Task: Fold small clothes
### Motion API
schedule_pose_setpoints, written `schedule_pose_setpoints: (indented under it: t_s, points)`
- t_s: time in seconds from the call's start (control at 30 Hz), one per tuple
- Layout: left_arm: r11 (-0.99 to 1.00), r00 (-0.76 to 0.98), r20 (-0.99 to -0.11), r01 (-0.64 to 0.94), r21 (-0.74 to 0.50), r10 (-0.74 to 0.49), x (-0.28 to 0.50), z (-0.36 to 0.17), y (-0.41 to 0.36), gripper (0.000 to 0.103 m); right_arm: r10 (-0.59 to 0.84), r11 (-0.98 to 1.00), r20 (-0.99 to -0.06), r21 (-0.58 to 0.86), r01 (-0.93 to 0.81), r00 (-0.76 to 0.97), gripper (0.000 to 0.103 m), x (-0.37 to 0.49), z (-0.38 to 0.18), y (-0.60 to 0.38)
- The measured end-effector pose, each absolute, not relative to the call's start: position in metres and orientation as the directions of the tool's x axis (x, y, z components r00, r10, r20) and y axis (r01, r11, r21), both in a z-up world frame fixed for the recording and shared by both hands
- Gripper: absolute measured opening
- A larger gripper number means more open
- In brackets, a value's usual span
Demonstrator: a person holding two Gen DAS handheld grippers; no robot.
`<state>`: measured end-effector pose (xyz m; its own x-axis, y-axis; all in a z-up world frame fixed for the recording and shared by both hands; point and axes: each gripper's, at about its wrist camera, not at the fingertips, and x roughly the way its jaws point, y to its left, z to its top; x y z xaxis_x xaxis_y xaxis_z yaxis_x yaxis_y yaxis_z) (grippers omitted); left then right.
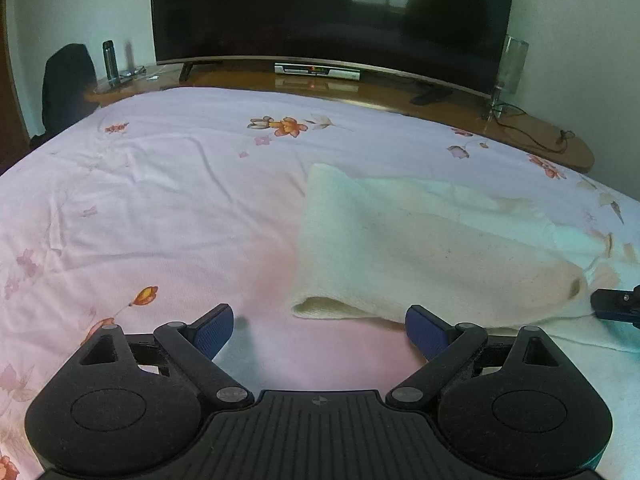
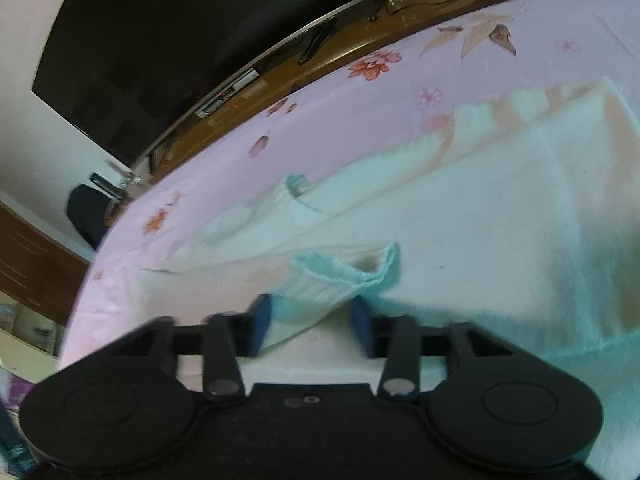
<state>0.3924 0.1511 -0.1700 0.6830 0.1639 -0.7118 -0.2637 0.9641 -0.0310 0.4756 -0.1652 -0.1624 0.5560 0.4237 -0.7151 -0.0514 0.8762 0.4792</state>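
Observation:
A cream knitted sweater (image 1: 420, 248) lies flat on the pink floral bedsheet (image 1: 160, 200), right of centre in the left wrist view. My left gripper (image 1: 320, 330) is open and empty, just short of the sweater's near-left corner. The right gripper's tip (image 1: 616, 306) shows at the right edge, by the sweater's neck. In the right wrist view the sweater (image 2: 500, 220) fills the right side. My right gripper (image 2: 312, 322) is open, with a ribbed cuff or collar edge (image 2: 344, 276) lying between its blue pads (image 2: 362, 320), not pinched.
A large dark TV (image 1: 332, 16) stands on a wooden bench (image 1: 440, 100) beyond the bed. A set-top box (image 1: 316, 70), a bottle (image 1: 109, 58), a glass lamp (image 1: 510, 68) with cable and a black chair (image 1: 66, 84) are at the far side.

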Motion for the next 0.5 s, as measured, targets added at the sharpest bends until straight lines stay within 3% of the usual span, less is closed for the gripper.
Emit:
schedule_pose_setpoints:
  t_s: [0.13, 0.17, 0.27, 0.3, 0.37, 0.5]
  points:
    - [0.965, 0.684, -0.712, -0.259, -0.032, 0.16, 0.391, -0.169, 0.148, 0.093, 0.419, 0.881, -0.69, 0.467, -0.079, 0.59, 0.01, 0.47, -0.15, -0.165]
    - [0.966, 0.686, -0.709, -0.255, -0.028, 0.161, 0.39, -0.168, 0.147, 0.093, 0.431, 0.877, -0.686, 0.47, -0.095, 0.586, 0.016, 0.469, -0.146, -0.167]
    - [0.968, 0.687, -0.709, -0.251, -0.028, 0.158, 0.391, -0.168, 0.144, 0.093, 0.473, 0.853, -0.721, 0.519, -0.056, 0.507, 0.067, 0.471, -0.148, -0.179]
    - [0.968, 0.688, -0.709, -0.251, -0.029, 0.157, 0.391, -0.168, 0.143, 0.093, 0.484, 0.845, -0.719, 0.533, -0.052, 0.498, 0.07, 0.469, -0.149, -0.182]
    - [0.967, 0.686, -0.711, -0.252, -0.032, 0.155, 0.391, -0.169, 0.142, 0.093, 0.491, 0.834, -0.714, 0.55, -0.035, 0.499, 0.068, 0.467, -0.152, -0.182]
    - [0.966, 0.684, -0.71, -0.258, -0.025, 0.164, 0.387, -0.17, 0.142, 0.093, 0.429, 0.875, -0.744, 0.482, -0.033, 0.511, 0.029, 0.476, -0.158, -0.168]
